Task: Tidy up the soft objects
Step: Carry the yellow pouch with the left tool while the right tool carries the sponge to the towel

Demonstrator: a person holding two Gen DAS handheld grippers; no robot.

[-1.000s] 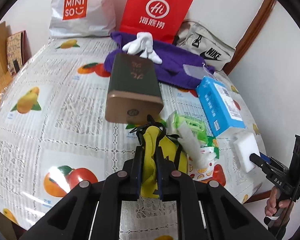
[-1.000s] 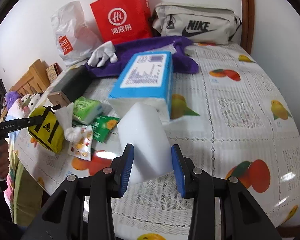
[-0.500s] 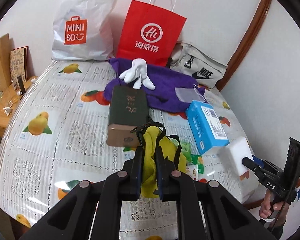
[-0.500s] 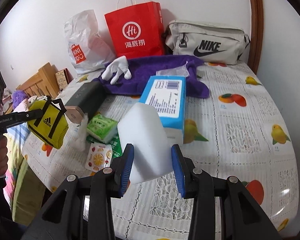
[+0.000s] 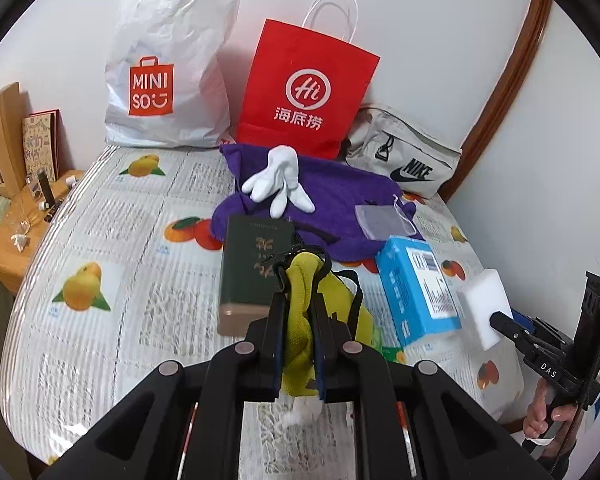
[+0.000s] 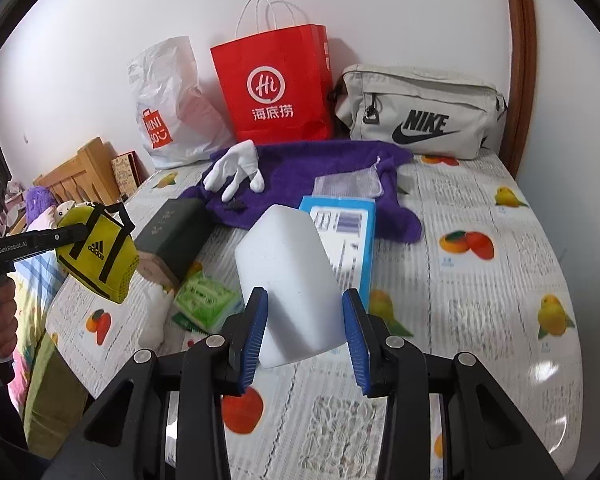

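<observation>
White walls back a counter (image 5: 100, 240) under a fruit-print cloth; against the wall stand a Miniso bag (image 5: 168, 76), a red paper bag (image 5: 306, 92) and a Nike pouch (image 6: 420, 116). Item one: yellow bag (image 6: 100, 256), small, black-strapped, pinched near its top in my left tongs (image 5: 298, 320), which are squeezed almost fully together on the fabric; it hangs clear of the counter off the near left edge, body drooping below the tips, so its long axis runs roughly down and its strapped top points up and away from me. Item two: white sponge (image 6: 292, 280), a block held by my right tongs (image 6: 304, 328) at a middling width, blue pads on its two long sides; it is lifted off the cloth over the near edge, long axis running forward along the fingers, far end tipped toward the wall. Left on the counter: purple towel (image 6: 320, 176) with a white glove (image 6: 236, 168) on it, blue box (image 6: 352, 240), dark box (image 5: 252, 264), green pack (image 6: 204, 300). Handling, as I judge it: both pieces are soft, so I should hold the squeeze steady, carry them high enough to clear the boxes, keep the two tongs well apart, and set each down beside the other soft things before letting go. Risk: the sponge may pivot between the pads if I swing fast.
</observation>
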